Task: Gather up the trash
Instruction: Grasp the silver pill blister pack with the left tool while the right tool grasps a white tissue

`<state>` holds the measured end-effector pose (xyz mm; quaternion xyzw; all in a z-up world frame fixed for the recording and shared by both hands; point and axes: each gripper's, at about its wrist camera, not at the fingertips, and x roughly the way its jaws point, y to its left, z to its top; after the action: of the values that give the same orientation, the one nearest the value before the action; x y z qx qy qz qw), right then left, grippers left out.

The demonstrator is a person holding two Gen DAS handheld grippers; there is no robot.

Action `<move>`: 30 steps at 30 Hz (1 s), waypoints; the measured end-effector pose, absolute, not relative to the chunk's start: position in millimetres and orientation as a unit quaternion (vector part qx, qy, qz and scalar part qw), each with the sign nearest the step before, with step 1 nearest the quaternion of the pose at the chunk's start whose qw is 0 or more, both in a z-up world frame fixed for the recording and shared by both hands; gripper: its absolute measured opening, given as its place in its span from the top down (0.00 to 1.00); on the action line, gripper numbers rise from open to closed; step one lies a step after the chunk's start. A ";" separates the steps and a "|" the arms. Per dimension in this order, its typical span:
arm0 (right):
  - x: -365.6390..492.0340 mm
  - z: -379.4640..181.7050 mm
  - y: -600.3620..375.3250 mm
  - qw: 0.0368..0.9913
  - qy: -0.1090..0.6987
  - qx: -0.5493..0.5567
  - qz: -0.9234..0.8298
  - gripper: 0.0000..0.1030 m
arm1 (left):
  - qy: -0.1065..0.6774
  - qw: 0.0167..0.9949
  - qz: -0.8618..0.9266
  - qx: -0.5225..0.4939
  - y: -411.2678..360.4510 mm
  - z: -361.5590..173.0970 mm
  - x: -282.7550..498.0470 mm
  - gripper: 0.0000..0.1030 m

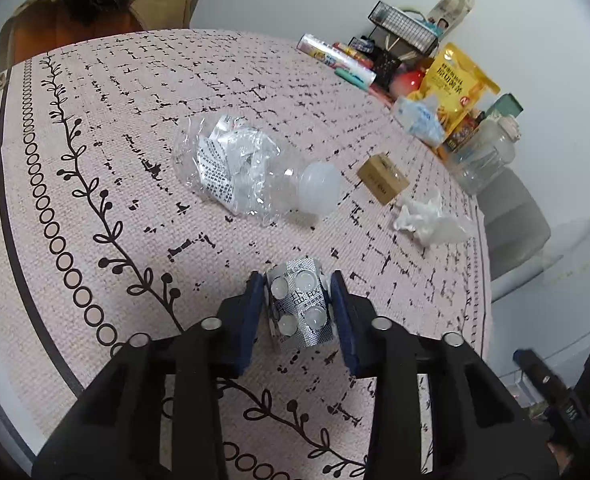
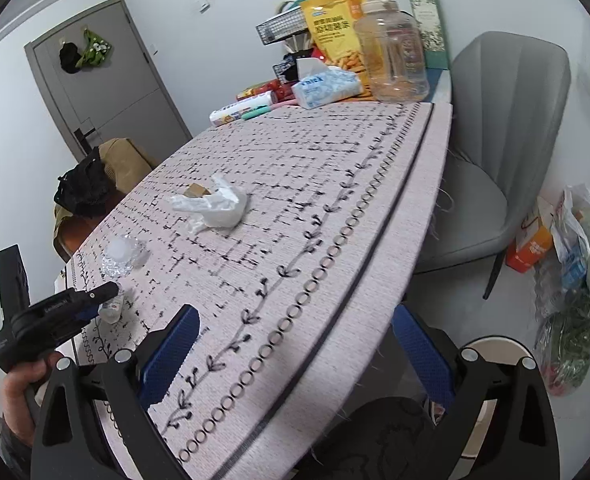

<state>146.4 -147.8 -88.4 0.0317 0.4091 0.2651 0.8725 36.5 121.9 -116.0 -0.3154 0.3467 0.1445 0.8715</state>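
My left gripper (image 1: 298,294) is shut on a silver pill blister pack (image 1: 299,309), holding it just above the patterned tablecloth (image 1: 95,160). Beyond it lie a crushed clear plastic bottle (image 1: 251,168) with a white cap, a small brown cardboard box (image 1: 383,178) and a crumpled white tissue (image 1: 427,220). My right gripper (image 2: 295,340) is open and empty over the table's near edge. In the right wrist view the left gripper (image 2: 95,300) shows at the left with the blister pack (image 2: 111,310), the bottle (image 2: 125,258) and the tissue (image 2: 219,204) farther on.
Snack bags, a tissue pack (image 2: 327,86), a clear jug (image 2: 391,52) and a wire basket (image 1: 405,26) crowd the table's far end. A grey chair (image 2: 503,152) stands beside the table. Bags of rubbish (image 2: 575,272) lie on the floor at the right.
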 end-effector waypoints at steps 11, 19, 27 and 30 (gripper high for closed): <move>163.2 -82.1 -88.7 0.866 0.401 -0.004 0.297 0.08 | 0.307 0.879 0.166 -0.325 148.8 -97.1 8.9 0.73; 181.5 -85.0 -45.3 0.861 0.400 -0.031 0.314 0.09 | 0.294 0.877 0.183 -0.334 168.9 -93.6 -3.5 0.73; 196.3 -86.5 -10.4 0.860 0.388 -0.071 0.323 0.24 | 0.287 0.875 0.190 -0.339 175.5 -91.8 -11.7 0.73; 199.2 -92.1 -4.5 0.855 0.384 -0.083 0.337 0.50 | 0.285 0.880 0.185 -0.333 173.2 -88.0 -9.9 0.73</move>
<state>199.2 -4.5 -92.1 -0.0832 0.3842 0.3375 0.8553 -9.9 173.2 -88.0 -0.3326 0.2850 0.1846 0.8798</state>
